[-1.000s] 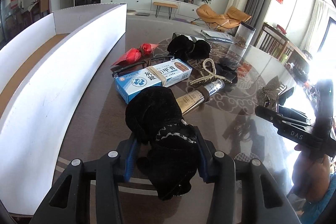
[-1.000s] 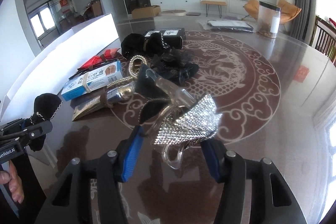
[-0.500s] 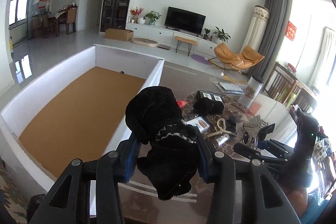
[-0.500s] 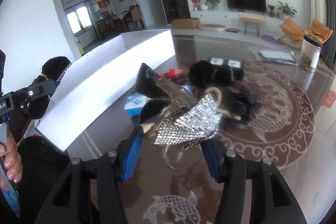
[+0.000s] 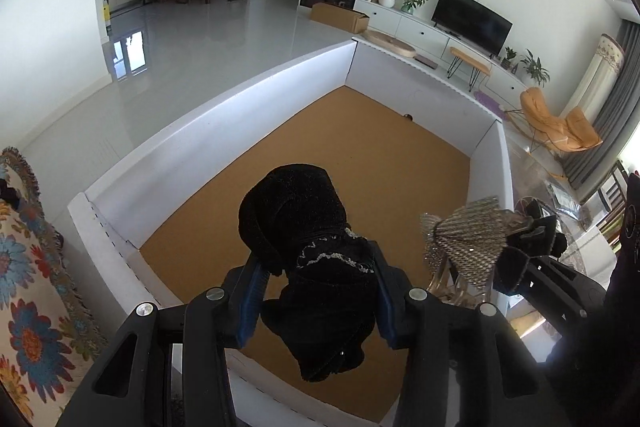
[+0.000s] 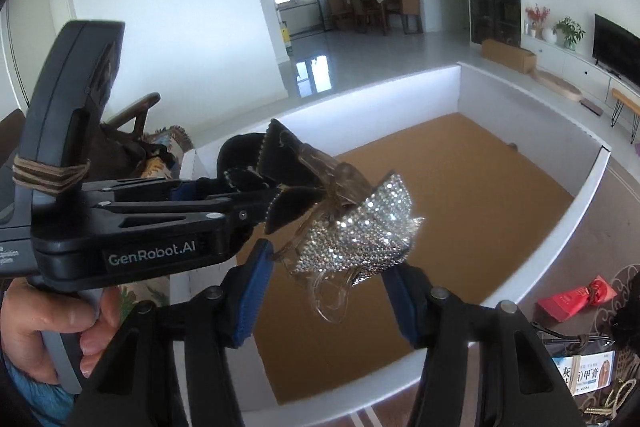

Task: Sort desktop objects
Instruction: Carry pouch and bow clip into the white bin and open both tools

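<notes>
Above the white-walled box (image 5: 224,115), the left claw (image 5: 316,301) grips a black velvet scrunchie (image 5: 308,251); the right claw (image 6: 326,281) beside it clamps a rhinestone bow hair clip (image 6: 360,227).

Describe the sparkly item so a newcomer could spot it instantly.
Find the big white box with the brown floor. Above it, the right gripper clamps a hair clip with a silver rhinestone bow. The left gripper's item is plain black velvet.

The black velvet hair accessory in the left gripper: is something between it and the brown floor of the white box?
Nothing visible. The black velvet hair accessory, clamped in the left gripper, hangs above bare brown floor inside the white box. The rhinestone hair clip in the right gripper hangs beside it, not below.
</notes>
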